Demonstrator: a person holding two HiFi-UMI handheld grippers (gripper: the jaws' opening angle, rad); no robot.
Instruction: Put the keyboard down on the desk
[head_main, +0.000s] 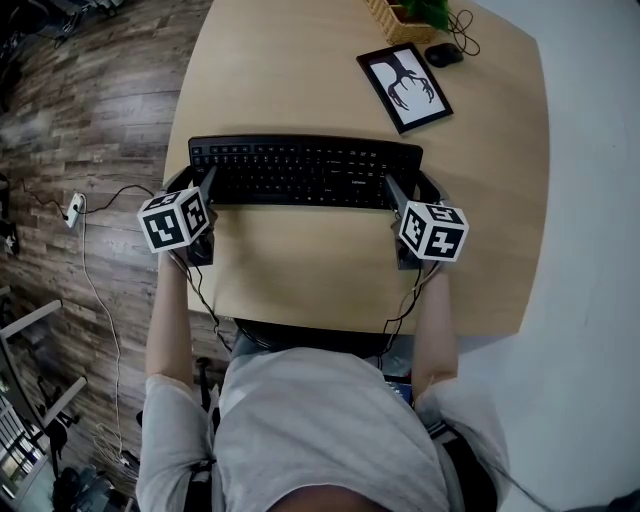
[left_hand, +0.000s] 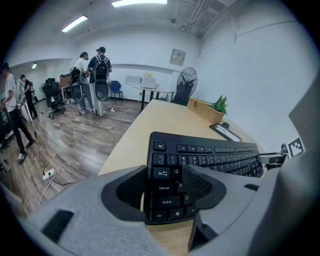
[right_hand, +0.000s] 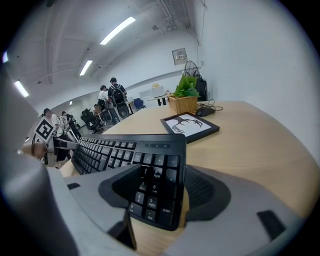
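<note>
ITEM: keyboard (head_main: 305, 172), level above mid surface (head_main: 290, 70), contact unclear | left tool (head_main: 206, 188) clamped on its left end, right tool (head_main: 394, 196) on its right | RISK: if you free one end early, it tilts and slaps down.

"Shift", "Ctrl" keys on keyboard (left_hand: 210, 156)
</note>
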